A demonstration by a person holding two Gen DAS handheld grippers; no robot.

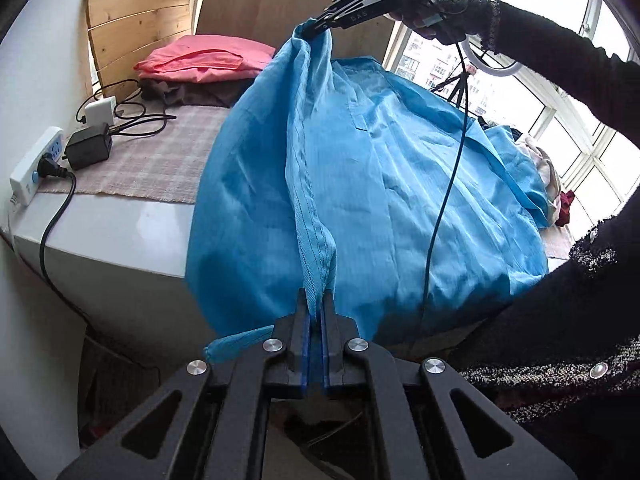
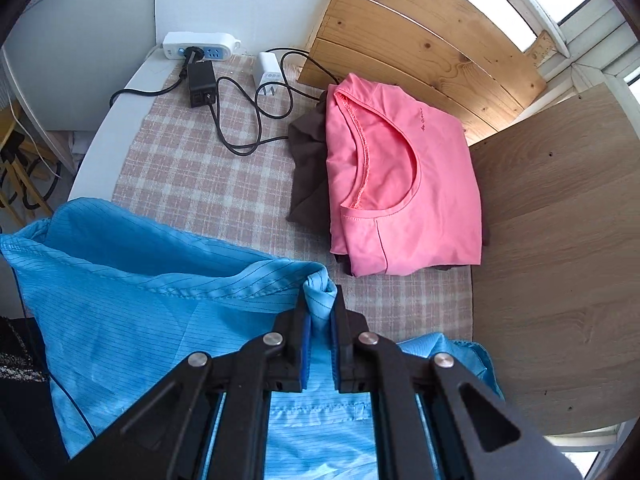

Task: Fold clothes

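A blue striped garment (image 1: 380, 184) hangs in the air over the table, stretched along one hemmed edge between both grippers. My left gripper (image 1: 316, 300) is shut on the near end of that edge. My right gripper (image 1: 316, 28) shows at the top of the left wrist view, shut on the far end. In the right wrist view my right gripper (image 2: 320, 300) pinches a bunched corner of the blue garment (image 2: 140, 320) above the checked cloth. A folded pink shirt (image 2: 404, 184) lies on a brown garment (image 2: 308, 168).
A checked cloth (image 2: 208, 184) covers the white table (image 1: 120, 236). A power strip (image 2: 198, 46), a black adapter (image 2: 202, 82), a white charger (image 2: 270, 70) and cables lie at the far end. Wooden boards (image 2: 420, 48) lean behind. More clothes (image 1: 548, 176) are piled by the window.
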